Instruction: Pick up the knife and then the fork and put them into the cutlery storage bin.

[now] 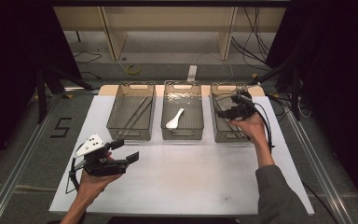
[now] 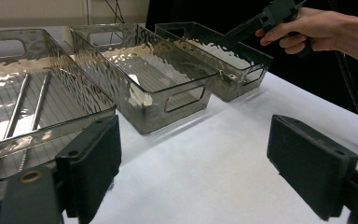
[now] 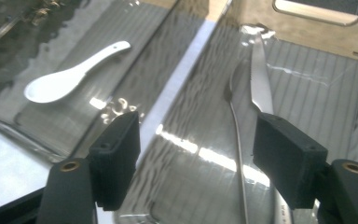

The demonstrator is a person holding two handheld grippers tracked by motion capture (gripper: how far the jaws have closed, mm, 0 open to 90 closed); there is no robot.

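Three clear grey bins stand in a row on the white table (image 1: 191, 172). The left bin (image 1: 113, 108) holds metal chopsticks (image 1: 137, 114), the middle bin (image 1: 182, 135) a white spoon (image 1: 175, 119). My right gripper (image 1: 226, 113) hovers over the right bin (image 1: 223, 135). Its jaws stand open (image 3: 196, 154) above a metal knife (image 3: 261, 79) and a thin metal utensil (image 3: 237, 116) lying on the bin floor, with nothing gripped. At the table's front left my left gripper (image 1: 127, 150) is open and empty (image 2: 193, 163), pointing toward the bins.
A pale shelf unit (image 1: 168, 23) and loose cables (image 1: 256, 37) lie on the floor beyond the table. Dark curtains close both sides. A "5" mark (image 1: 61, 127) sits on the floor at left. White tabletop stretches in front of the bins.
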